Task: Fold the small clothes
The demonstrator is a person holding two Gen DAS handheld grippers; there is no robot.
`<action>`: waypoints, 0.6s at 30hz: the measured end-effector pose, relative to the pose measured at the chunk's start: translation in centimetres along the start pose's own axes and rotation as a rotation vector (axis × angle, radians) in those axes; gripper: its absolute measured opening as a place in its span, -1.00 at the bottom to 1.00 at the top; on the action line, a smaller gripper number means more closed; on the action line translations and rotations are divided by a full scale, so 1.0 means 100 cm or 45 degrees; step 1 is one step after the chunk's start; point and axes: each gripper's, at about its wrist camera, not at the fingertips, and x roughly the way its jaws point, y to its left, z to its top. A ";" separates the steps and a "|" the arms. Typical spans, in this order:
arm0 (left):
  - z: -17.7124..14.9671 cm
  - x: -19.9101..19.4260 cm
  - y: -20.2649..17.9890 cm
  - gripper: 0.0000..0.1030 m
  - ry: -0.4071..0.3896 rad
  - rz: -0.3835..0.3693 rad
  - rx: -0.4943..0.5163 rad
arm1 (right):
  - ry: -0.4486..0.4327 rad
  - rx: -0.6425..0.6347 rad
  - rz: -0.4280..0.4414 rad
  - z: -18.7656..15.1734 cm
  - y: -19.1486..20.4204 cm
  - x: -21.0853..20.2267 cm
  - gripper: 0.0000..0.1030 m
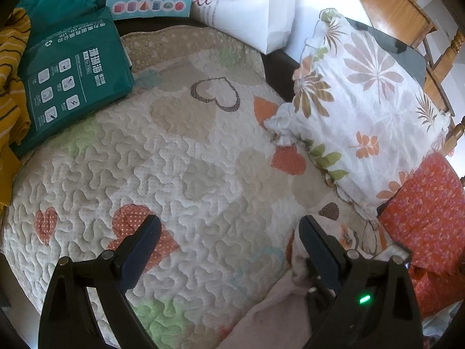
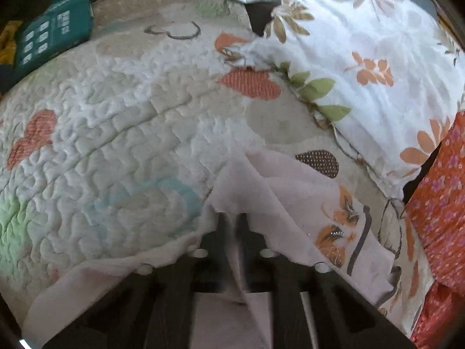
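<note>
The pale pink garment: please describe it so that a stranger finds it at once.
On the quilted heart-patterned bedcover, look beside the floral pillow. The pale pink garment lies rumpled there, pinched by the right gripper. Only it carries an orange-and-black print.
</note>
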 end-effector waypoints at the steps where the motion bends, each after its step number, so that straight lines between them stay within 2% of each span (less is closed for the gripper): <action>1: 0.000 0.000 0.001 0.85 0.000 0.000 -0.003 | -0.016 0.042 0.019 0.003 -0.008 -0.004 -0.89; 4: 0.000 -0.001 0.004 0.85 0.003 -0.007 -0.014 | -0.090 0.239 0.098 0.014 -0.043 -0.020 -0.90; 7: 0.000 0.001 0.006 0.85 0.019 -0.017 -0.017 | -0.144 0.510 0.186 0.020 -0.094 -0.027 -0.90; 10: -0.001 0.002 0.006 0.85 0.028 -0.016 -0.018 | -0.135 0.747 0.223 0.015 -0.139 -0.016 -0.97; 12: -0.001 0.002 0.006 0.85 0.026 -0.015 -0.019 | -0.094 0.851 0.196 0.009 -0.159 -0.004 -0.97; 13: 0.000 0.003 0.006 0.85 0.026 -0.014 -0.020 | -0.050 0.881 0.125 0.003 -0.169 0.005 -0.97; 15: 0.000 0.005 0.006 0.85 0.033 -0.016 -0.026 | -0.038 0.854 0.079 0.000 -0.171 0.006 -0.94; 17: 0.000 0.006 0.007 0.85 0.042 -0.020 -0.033 | -0.071 0.729 0.142 0.004 -0.156 -0.006 -0.92; 18: 0.000 0.007 0.007 0.85 0.043 -0.015 -0.035 | -0.073 0.651 0.164 0.008 -0.145 -0.010 -0.82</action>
